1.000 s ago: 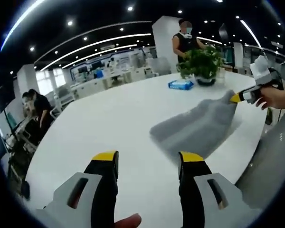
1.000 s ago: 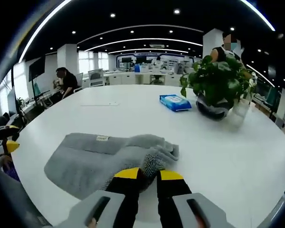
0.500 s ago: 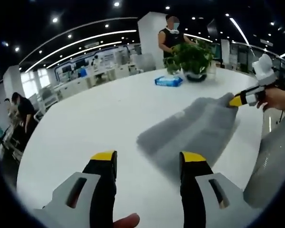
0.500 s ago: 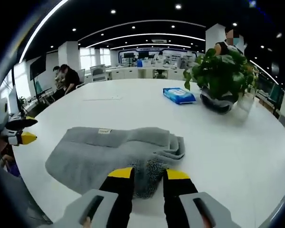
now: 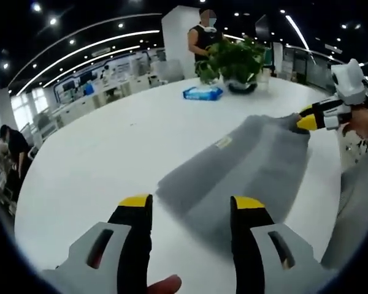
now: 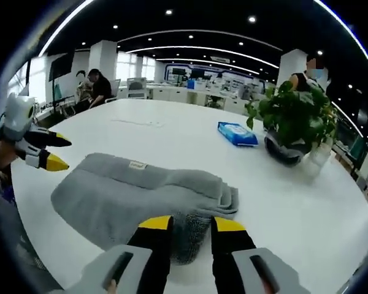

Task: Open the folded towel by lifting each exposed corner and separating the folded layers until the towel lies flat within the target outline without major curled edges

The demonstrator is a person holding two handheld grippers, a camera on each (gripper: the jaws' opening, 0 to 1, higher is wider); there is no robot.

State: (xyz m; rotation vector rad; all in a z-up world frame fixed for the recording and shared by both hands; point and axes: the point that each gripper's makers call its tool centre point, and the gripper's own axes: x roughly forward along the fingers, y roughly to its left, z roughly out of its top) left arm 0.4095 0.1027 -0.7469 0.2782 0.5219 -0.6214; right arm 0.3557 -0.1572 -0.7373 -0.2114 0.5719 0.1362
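Right gripper view: towel [image 6: 135, 196] edge between claw [image 6: 190, 225] jaws.

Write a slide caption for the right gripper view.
Right tool open around the near edge of a folded grey towel on a white table.

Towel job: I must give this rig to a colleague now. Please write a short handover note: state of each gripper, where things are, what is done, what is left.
Left gripper: open, holding nothing, above the near edge of the grey towel.
Right gripper: jaws apart on either side of a towel corner, not clamped on it.
Towel: on the white table, layers stacked at the right gripper's end, label facing up. No target outline can be seen.
Nearby: potted plant and blue wipes pack, clear of the towel.
Done: nothing clearly unfolded.
Left: grip the corners, separate the layers, spread the towel flat.
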